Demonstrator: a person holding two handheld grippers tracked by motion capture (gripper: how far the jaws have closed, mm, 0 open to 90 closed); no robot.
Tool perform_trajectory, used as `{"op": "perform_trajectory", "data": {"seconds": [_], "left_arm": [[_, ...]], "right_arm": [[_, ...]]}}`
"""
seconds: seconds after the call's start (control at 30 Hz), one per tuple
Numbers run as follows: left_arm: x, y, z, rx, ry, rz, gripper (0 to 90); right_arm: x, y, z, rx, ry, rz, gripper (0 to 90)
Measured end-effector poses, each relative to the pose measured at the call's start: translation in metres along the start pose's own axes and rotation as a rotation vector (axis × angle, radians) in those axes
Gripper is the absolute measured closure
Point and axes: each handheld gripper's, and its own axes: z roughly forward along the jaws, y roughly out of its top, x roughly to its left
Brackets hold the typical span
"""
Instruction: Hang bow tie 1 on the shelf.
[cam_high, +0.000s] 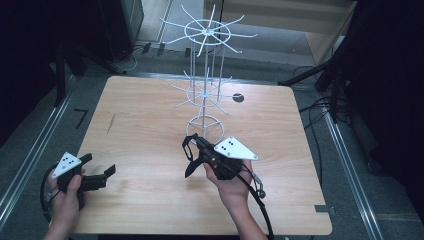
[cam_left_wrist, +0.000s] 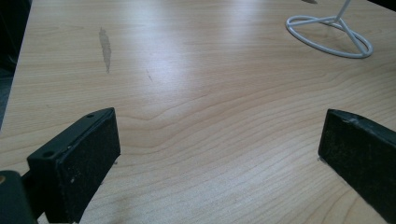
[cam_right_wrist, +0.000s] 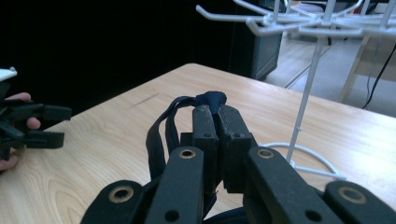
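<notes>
While its jaws pinch a dark strap (cam_right_wrist: 161, 135), the right claw (cam_right_wrist: 215, 112) hangs above the worktop (cam_high: 150, 125), just near of the white wire rack (cam_high: 205, 90); far left, the left claw (cam_high: 100, 172) gapes empty.

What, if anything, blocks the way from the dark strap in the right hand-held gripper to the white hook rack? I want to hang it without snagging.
Nothing visible does. The right hand-held gripper is shut on the dark strap, right beside the white hook rack, with bare table between them.
</notes>
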Motion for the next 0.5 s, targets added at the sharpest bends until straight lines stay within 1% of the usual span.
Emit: {"op": "perform_trajectory", "data": {"seconds": [0.5], "left_arm": [[0.000, 0.000, 0.000, 0.002, -0.002, 0.004, 0.0]], "right_arm": [[0.001, 0.018, -0.004, -0.047, -0.014, -0.009, 88.0]]}}
